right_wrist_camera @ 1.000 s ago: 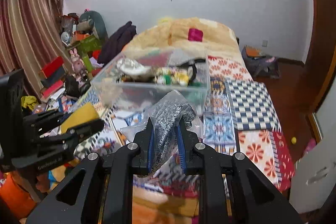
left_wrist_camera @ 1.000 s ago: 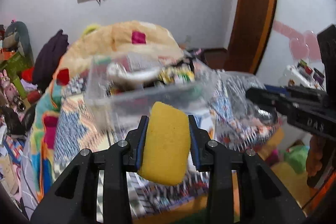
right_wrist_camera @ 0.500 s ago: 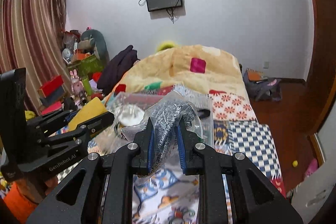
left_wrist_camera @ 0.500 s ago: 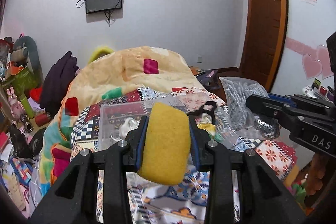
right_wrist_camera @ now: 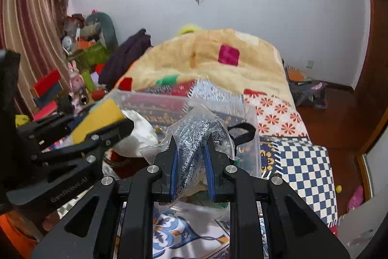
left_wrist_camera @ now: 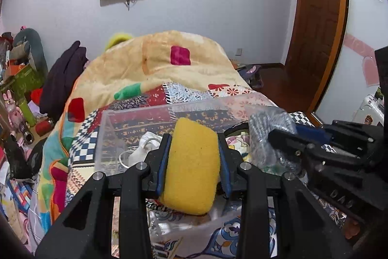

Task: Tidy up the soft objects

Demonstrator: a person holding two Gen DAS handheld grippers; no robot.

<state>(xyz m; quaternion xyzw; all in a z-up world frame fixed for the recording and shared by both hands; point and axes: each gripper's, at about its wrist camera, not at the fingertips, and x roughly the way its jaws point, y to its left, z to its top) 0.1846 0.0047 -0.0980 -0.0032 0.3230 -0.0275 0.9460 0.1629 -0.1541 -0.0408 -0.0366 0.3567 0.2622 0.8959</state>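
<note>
My left gripper (left_wrist_camera: 194, 152) is shut on a yellow sponge (left_wrist_camera: 194, 166) and holds it over the near side of a clear plastic bin (left_wrist_camera: 135, 118) on the bed. My right gripper (right_wrist_camera: 191, 157) is shut on a bagged grey-and-white knit cloth (right_wrist_camera: 196, 135) and holds it over the bin's right part (right_wrist_camera: 245, 111). Each gripper shows in the other's view: the right one (left_wrist_camera: 286, 137) with the bag (left_wrist_camera: 264, 128), the left one (right_wrist_camera: 121, 124) with the sponge (right_wrist_camera: 99, 115). White soft items (left_wrist_camera: 145, 145) and a black strap (right_wrist_camera: 242, 130) lie in the bin.
The bin stands on a patchwork bedspread (right_wrist_camera: 303, 162) in front of a heaped yellow blanket (left_wrist_camera: 169, 60). Toys and boxes (right_wrist_camera: 80, 69) crowd the left side of the bed. A wooden door (left_wrist_camera: 315, 16) and floor are to the right.
Both grippers have moved forward and down over the bin with their loads still held. The bin now lies right under the fingertips.
</note>
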